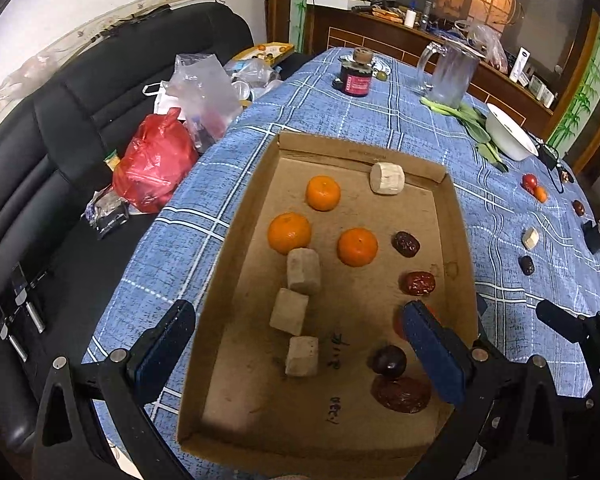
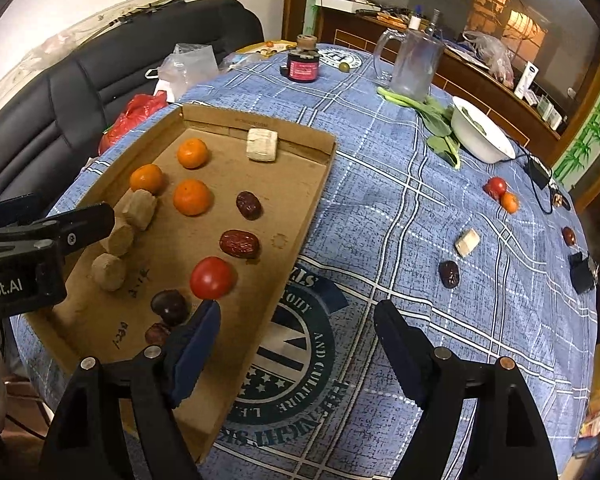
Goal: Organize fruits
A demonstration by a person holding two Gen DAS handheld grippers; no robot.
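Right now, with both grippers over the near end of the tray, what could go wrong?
1. The right gripper is open, one finger beside the red tomato; a nudge could roll it into the dark plum.
2. The left gripper straddles the cardboard tray's wall; lowering could catch it and shift the tray.
3. The cork-coloured blocks look to touch; grabbing one may disturb its neighbours.

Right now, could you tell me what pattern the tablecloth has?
The tablecloth is blue with white plaid lines, clearest in the right wrist view.
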